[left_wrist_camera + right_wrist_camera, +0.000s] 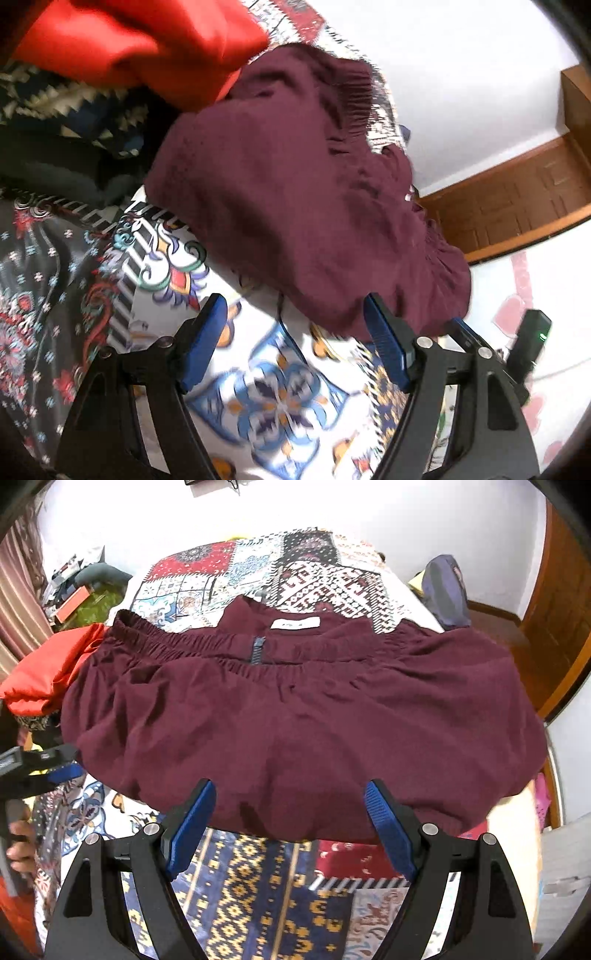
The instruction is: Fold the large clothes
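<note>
Maroon garment [295,720] lies spread across the patchwork bedspread [229,579], elastic waistband [177,642] toward the far side, white label [294,623] and a short blue zipper [258,650] at its middle. Near hem hangs just ahead of the right gripper [291,812]; blue-padded fingers [190,827] stand wide apart, nothing between them. Left gripper [295,321] also spread, its pads [388,347] at the garment's edge, the right-hand pad possibly touching cloth; motion blur makes contact uncertain. Same gripper shows at the left margin of the right wrist view, a hand [16,845] below it. Red garment [51,675] bunched beside the maroon one's left end, touching it. Dark patterned cloth [55,107] under the red. Wooden door [517,199] in the background.
</note>
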Demonstrator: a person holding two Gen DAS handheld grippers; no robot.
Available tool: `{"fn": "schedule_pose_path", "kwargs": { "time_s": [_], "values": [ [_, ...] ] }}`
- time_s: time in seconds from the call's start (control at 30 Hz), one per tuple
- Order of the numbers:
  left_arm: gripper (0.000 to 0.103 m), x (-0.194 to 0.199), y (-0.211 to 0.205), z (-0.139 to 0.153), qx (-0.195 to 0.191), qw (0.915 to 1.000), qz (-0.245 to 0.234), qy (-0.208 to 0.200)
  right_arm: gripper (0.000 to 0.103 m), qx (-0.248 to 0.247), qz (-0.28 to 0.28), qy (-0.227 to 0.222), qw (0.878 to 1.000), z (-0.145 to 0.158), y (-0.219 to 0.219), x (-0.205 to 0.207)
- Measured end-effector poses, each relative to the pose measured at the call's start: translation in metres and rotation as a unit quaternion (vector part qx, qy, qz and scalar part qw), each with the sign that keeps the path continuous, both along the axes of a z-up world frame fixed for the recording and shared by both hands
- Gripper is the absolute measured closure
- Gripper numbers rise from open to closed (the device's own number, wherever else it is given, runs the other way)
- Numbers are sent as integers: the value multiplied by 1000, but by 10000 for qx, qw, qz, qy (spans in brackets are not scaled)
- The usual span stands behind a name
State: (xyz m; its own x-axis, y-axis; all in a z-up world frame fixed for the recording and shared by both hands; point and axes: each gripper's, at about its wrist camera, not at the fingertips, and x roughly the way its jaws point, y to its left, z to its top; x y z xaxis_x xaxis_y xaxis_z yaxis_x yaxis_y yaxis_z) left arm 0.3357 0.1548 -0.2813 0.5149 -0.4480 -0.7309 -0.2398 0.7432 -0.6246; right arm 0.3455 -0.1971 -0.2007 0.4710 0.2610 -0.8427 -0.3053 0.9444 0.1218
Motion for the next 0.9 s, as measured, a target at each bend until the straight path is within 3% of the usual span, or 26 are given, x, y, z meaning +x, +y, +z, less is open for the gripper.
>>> {"fn": "schedule_pose_path", "kwargs": {
  "time_s": [0.2,0.3,0.5,0.6,0.67,0.83,0.9],
  "values": [
    [28,32,-2,-8,155,9991,361,-184,23,-27,67,2,10000,-8,10,1],
    [22,46,-3,-13,142,9984,496,-217,23,-35,71,54,10000,-14,12,5],
    [21,62,0,-20,148,9936,1110,-141,23,-2,-18,88,10000,-16,13,6],
    [35,71,-12,-14,639,9914,1143,-65,23,23,-48,93,9999,-13,13,3],
    [52,73,-17,-6,868,9891,1184,-100,23,68,-49,100,9999,-10,12,0],
    [81,75,-52,35,2077,9715,1076,-380,23,44,-110,34,9999,-1,11,-6],
    [85,76,-67,56,2388,9639,1029,-565,23,27,-138,13,9999,3,11,-8]
  ]
}}
